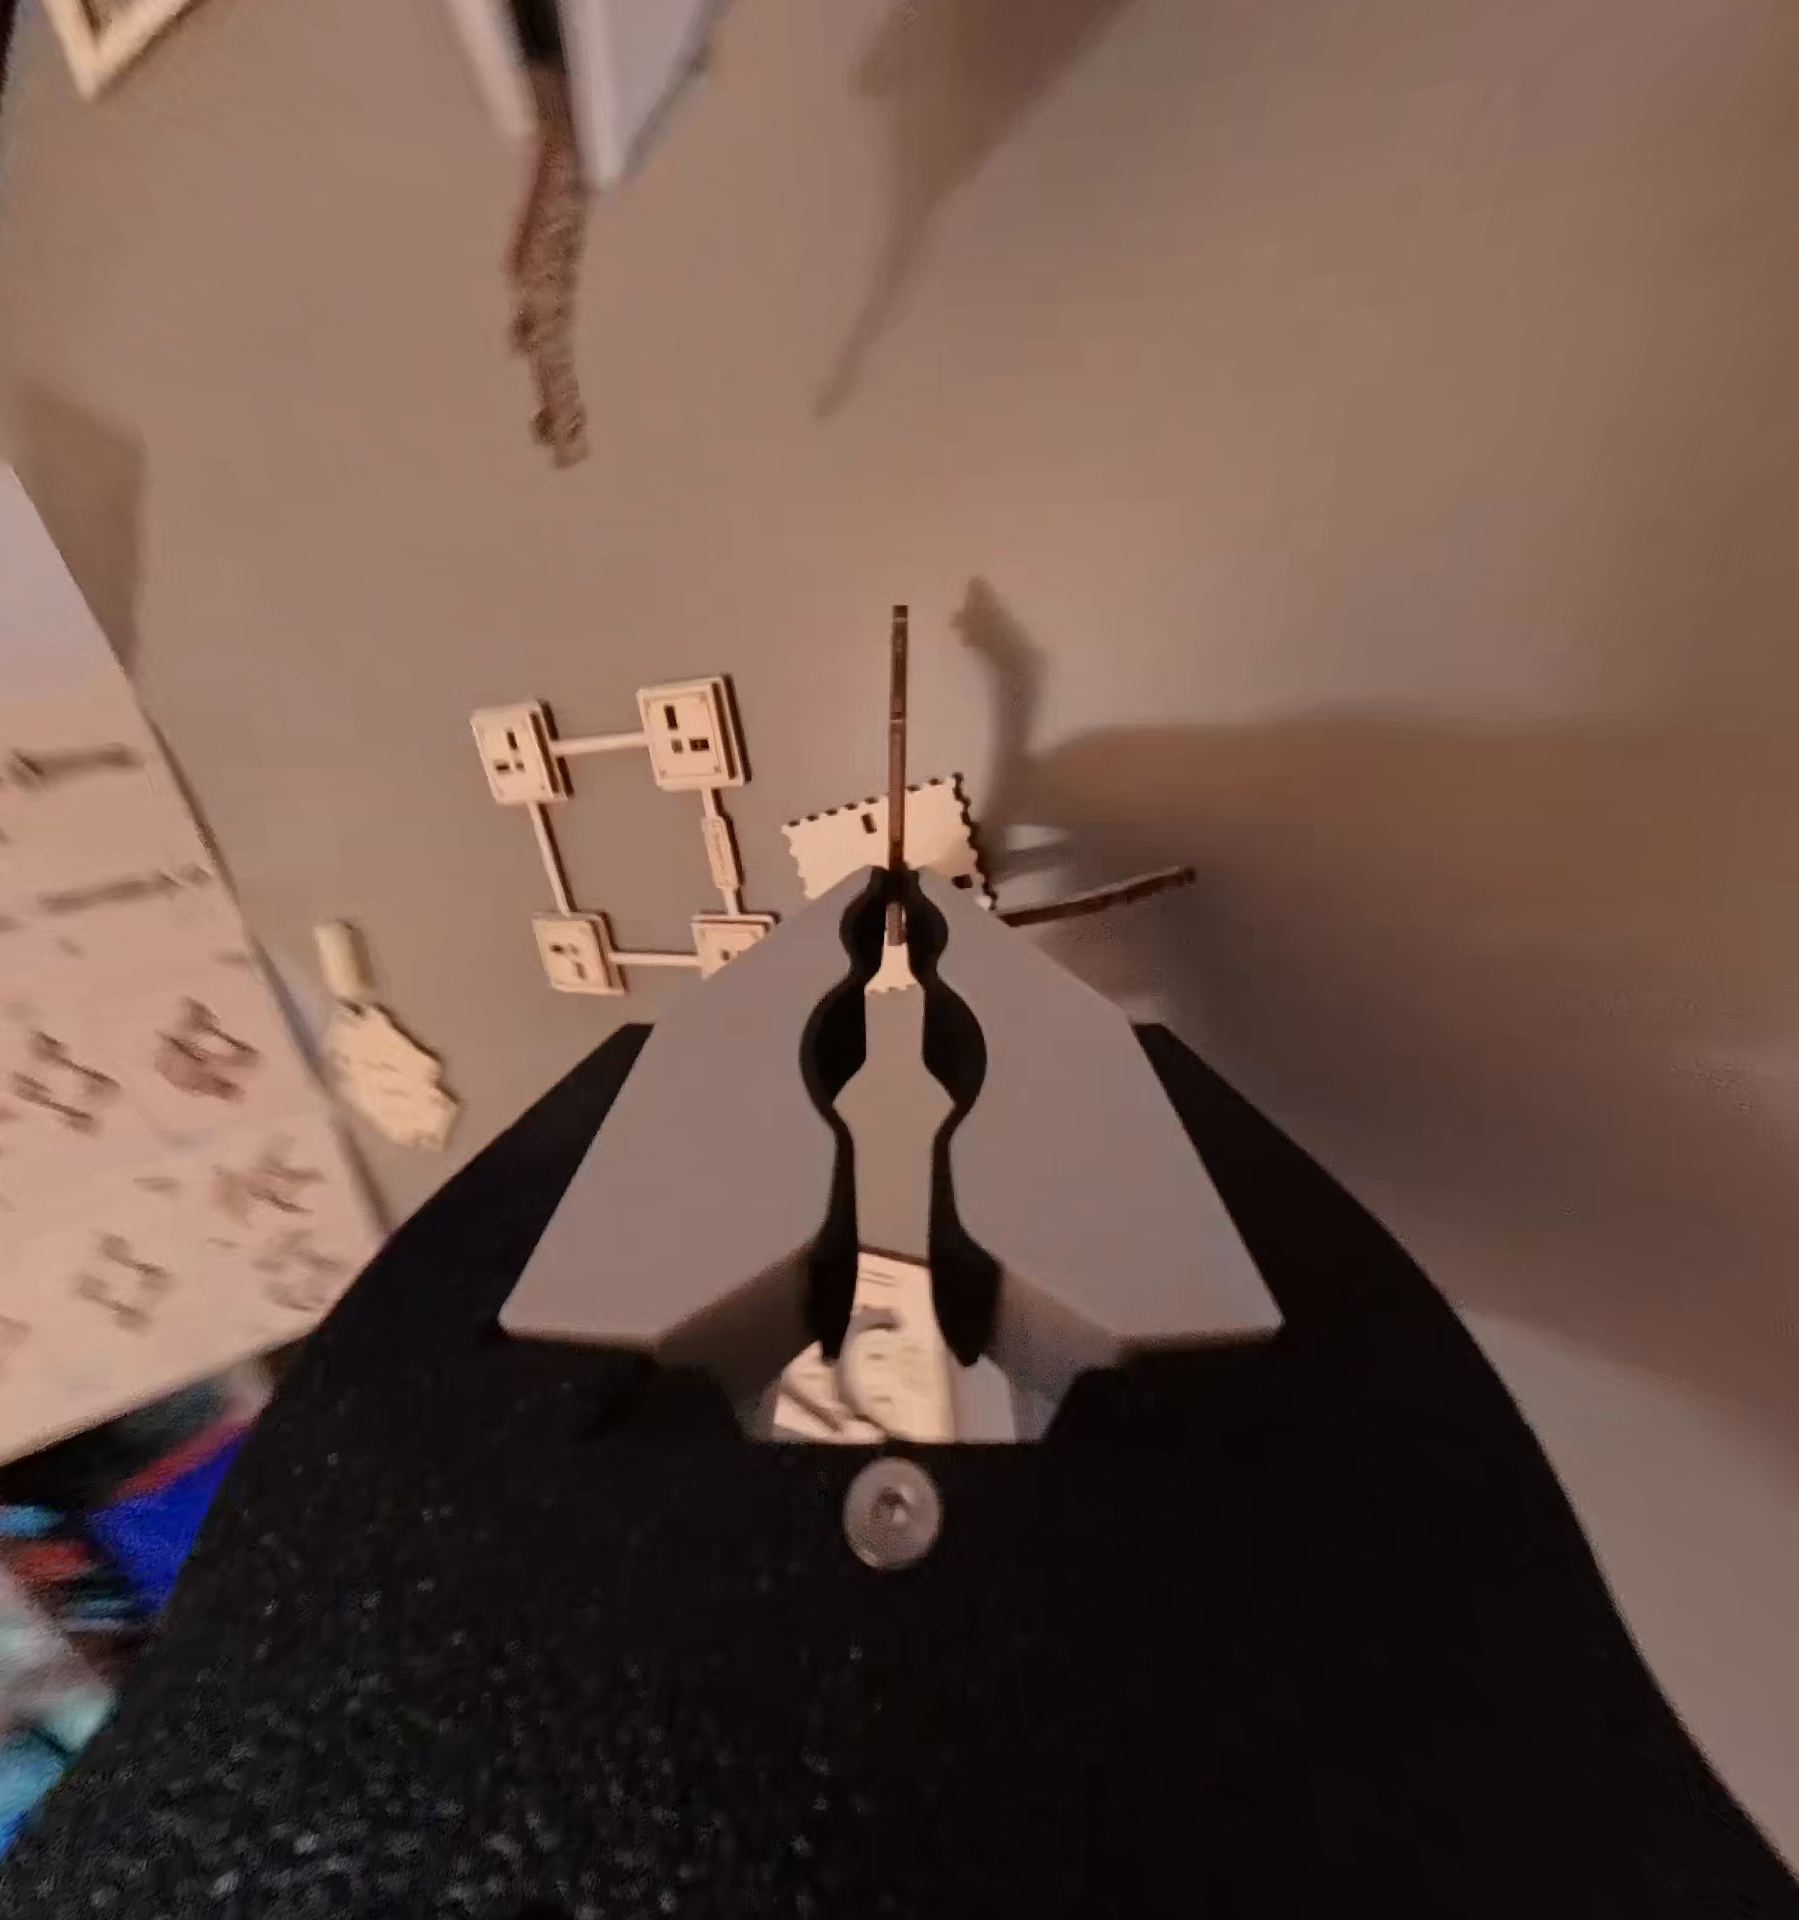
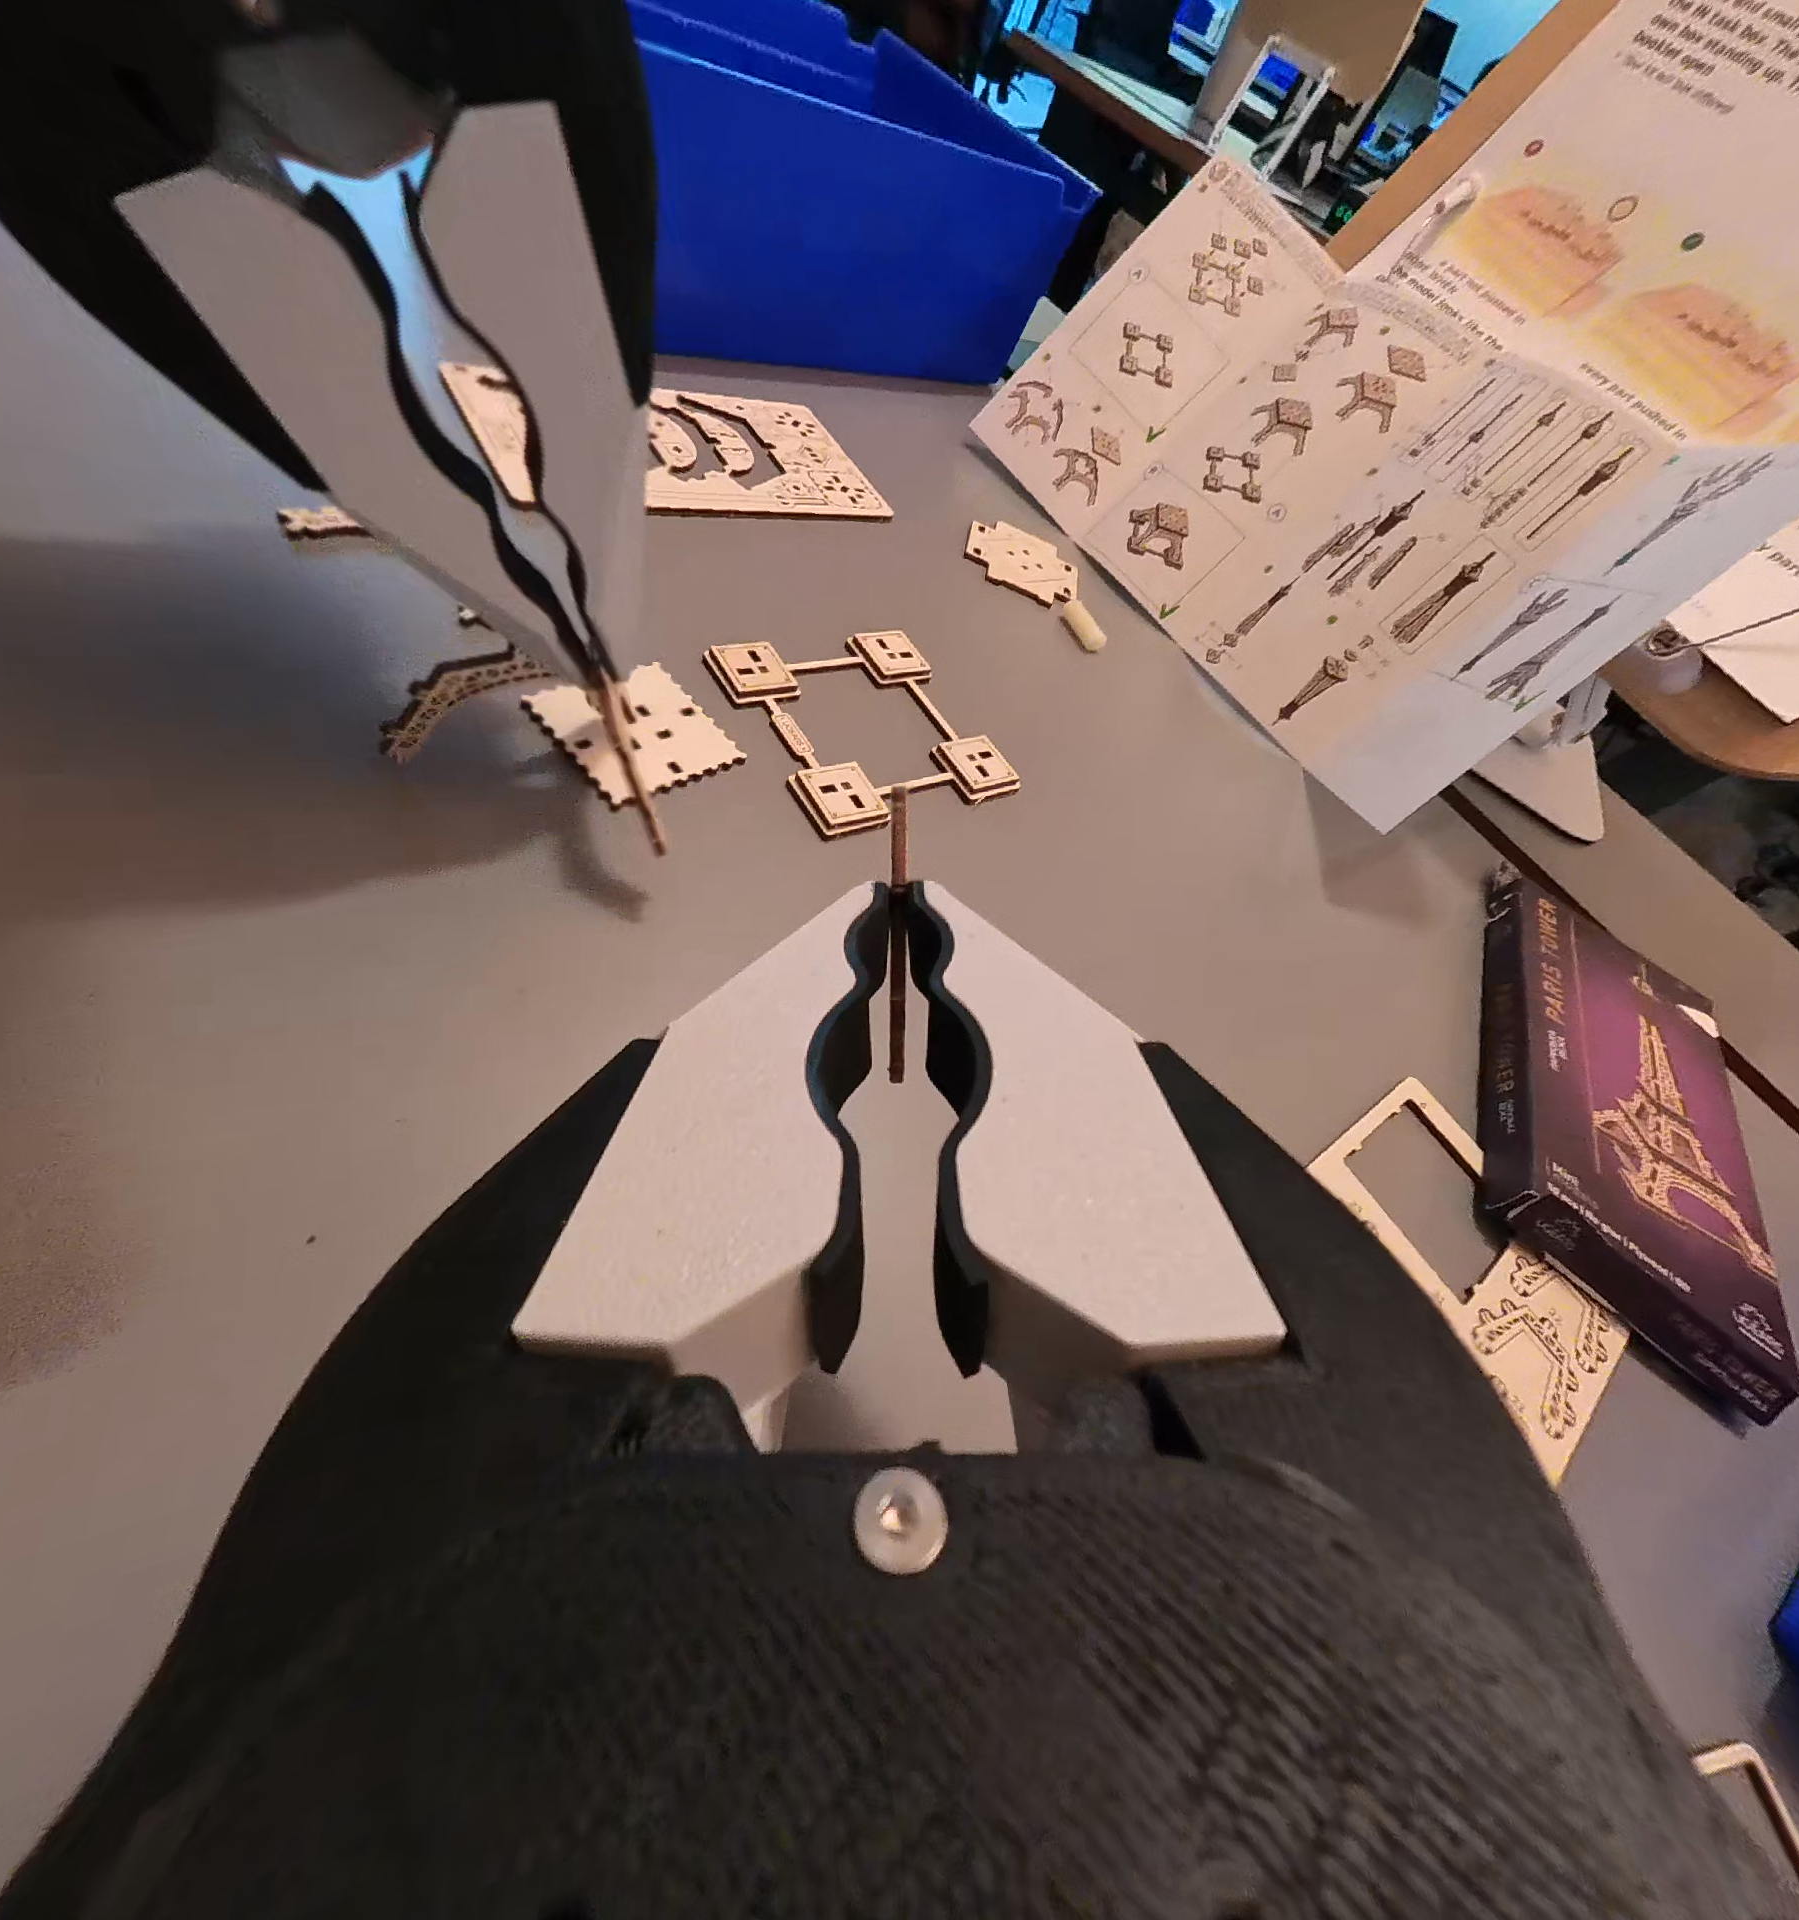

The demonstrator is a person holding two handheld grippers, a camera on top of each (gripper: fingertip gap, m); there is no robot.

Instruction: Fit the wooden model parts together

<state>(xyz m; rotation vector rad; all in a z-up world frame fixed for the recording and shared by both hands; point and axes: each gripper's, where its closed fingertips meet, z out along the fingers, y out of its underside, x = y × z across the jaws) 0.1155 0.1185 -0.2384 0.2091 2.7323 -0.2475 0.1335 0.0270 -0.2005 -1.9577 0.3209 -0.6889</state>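
Observation:
My left gripper [image 1: 896, 883] is shut on a thin wooden part [image 1: 899, 727] seen edge-on, held above the grey table. It also shows in the right wrist view [image 2: 604, 665], pointing down at a notched square plate [image 2: 646, 743]. That plate [image 1: 874, 842] lies just beyond my left fingertips. My right gripper [image 2: 897, 894] is shut on another thin wooden part [image 2: 898, 842], held edge-on above the table. A square wooden base frame with four corner pads [image 2: 859, 732] lies flat ahead of it; it also shows in the left wrist view [image 1: 625, 842].
An open instruction booklet [image 2: 1394, 457] stands at the right. A dark kit box [image 2: 1622, 1153] and a punched sheet [image 2: 1497, 1320] lie at the right edge. A part sheet [image 2: 760, 457], loose pieces [image 2: 1020, 561] and blue bins [image 2: 833, 187] sit farther back. A lattice leg piece [image 2: 459, 696] lies left.

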